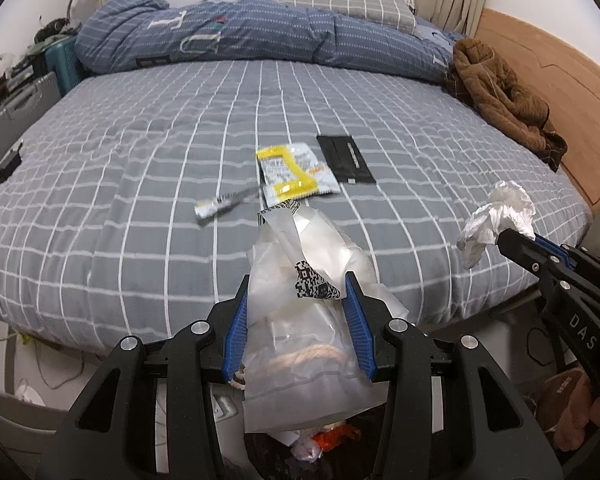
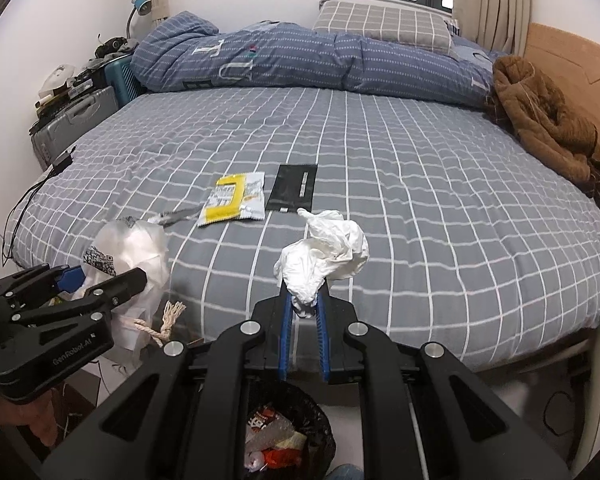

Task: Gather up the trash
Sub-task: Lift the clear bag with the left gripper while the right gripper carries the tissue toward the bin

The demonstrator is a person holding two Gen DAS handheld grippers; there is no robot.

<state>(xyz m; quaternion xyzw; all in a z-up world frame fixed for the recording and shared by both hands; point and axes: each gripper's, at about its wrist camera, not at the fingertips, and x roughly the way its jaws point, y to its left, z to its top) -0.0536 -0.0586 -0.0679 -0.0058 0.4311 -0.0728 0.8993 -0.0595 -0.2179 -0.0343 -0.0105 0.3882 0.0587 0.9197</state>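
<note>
My left gripper (image 1: pixel 298 280) is shut on a translucent white plastic bag (image 1: pixel 304 352) with a QR label and a rope handle, held off the bed's near edge. Below it stands a black-lined trash bin (image 1: pixel 312 444). My right gripper (image 2: pixel 304 296) is shut on a crumpled white tissue (image 2: pixel 324 252), above the same bin (image 2: pixel 320 412), which holds wrappers. The right wrist view shows the left gripper (image 2: pixel 108 270) and its bag (image 2: pixel 136 248) at the left. On the bed lie a yellow-white wrapper (image 2: pixel 234 200), a black packet (image 2: pixel 294 188) and a silver stick wrapper (image 2: pixel 178 214).
The grey checked bed (image 2: pixel 420 200) fills the view, with a rolled blue quilt (image 2: pixel 300 60) and pillow (image 2: pixel 380 24) at the far side. A brown jacket (image 2: pixel 548 120) lies by the wooden headboard (image 2: pixel 572 60). Suitcases (image 2: pixel 76 116) stand at the left, and a charger with cable (image 2: pixel 60 162) rests on the bed's left edge.
</note>
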